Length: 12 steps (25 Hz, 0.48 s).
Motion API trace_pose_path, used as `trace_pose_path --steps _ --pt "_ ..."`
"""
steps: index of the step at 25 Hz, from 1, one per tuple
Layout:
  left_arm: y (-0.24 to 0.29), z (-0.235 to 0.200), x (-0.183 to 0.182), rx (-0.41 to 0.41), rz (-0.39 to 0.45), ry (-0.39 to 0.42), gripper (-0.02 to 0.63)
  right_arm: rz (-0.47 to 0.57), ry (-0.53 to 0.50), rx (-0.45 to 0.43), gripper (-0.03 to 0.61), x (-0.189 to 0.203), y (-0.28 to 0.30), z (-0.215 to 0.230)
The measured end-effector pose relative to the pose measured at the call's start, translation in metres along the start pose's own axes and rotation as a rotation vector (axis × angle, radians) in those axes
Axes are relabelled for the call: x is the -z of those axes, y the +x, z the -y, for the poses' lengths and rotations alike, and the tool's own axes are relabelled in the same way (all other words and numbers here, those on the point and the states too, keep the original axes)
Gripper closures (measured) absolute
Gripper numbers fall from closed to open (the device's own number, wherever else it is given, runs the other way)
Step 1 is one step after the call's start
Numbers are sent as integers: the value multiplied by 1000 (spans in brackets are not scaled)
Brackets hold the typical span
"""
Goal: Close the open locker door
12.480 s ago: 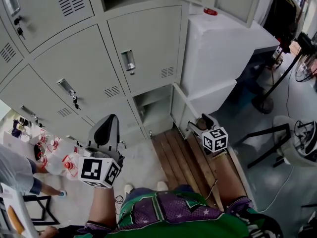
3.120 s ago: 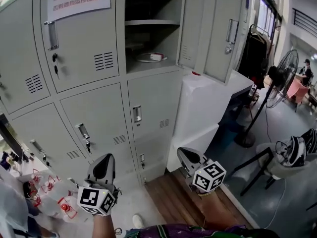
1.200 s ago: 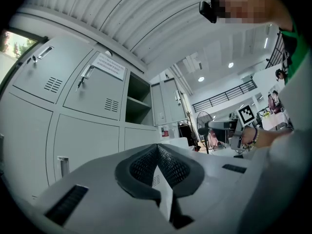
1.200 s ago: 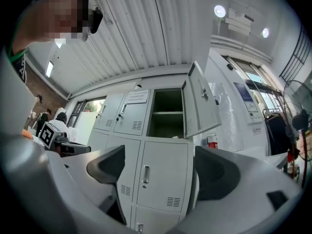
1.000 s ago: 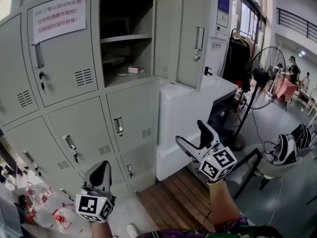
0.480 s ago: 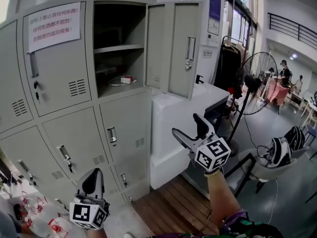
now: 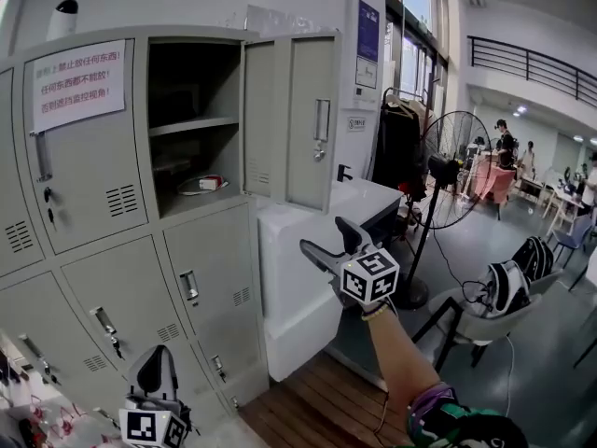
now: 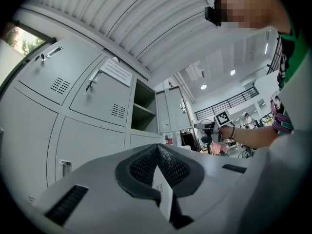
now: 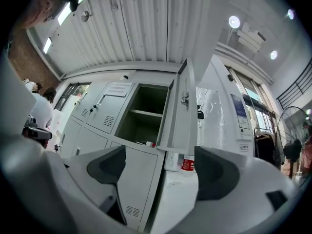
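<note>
One locker door (image 7: pixel 297 119) hanging open, swung rightward off the top compartment. Right gripper (image 7: pixel 324 237) held below it, jaws apart, empty, well short. Left gripper (image 7: pixel 154 360) low, jaws together, idle. Approach step; next, presumably: reach the door's outer face, push it leftward.

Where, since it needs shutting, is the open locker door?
In the head view the open locker door hangs upper centre, right of its top compartment, above the white cabinet.
</note>
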<state>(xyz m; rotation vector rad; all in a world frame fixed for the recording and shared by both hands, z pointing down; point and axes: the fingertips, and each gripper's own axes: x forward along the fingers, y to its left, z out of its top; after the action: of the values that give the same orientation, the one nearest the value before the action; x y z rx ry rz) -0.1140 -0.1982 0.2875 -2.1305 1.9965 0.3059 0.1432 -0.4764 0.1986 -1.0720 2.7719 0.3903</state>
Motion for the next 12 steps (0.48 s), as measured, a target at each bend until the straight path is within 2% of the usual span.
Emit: trace_pose_path --steps 12 --pt "-4 -11 0 -5 5 19 592 38 54 40 155 -13 26 39"
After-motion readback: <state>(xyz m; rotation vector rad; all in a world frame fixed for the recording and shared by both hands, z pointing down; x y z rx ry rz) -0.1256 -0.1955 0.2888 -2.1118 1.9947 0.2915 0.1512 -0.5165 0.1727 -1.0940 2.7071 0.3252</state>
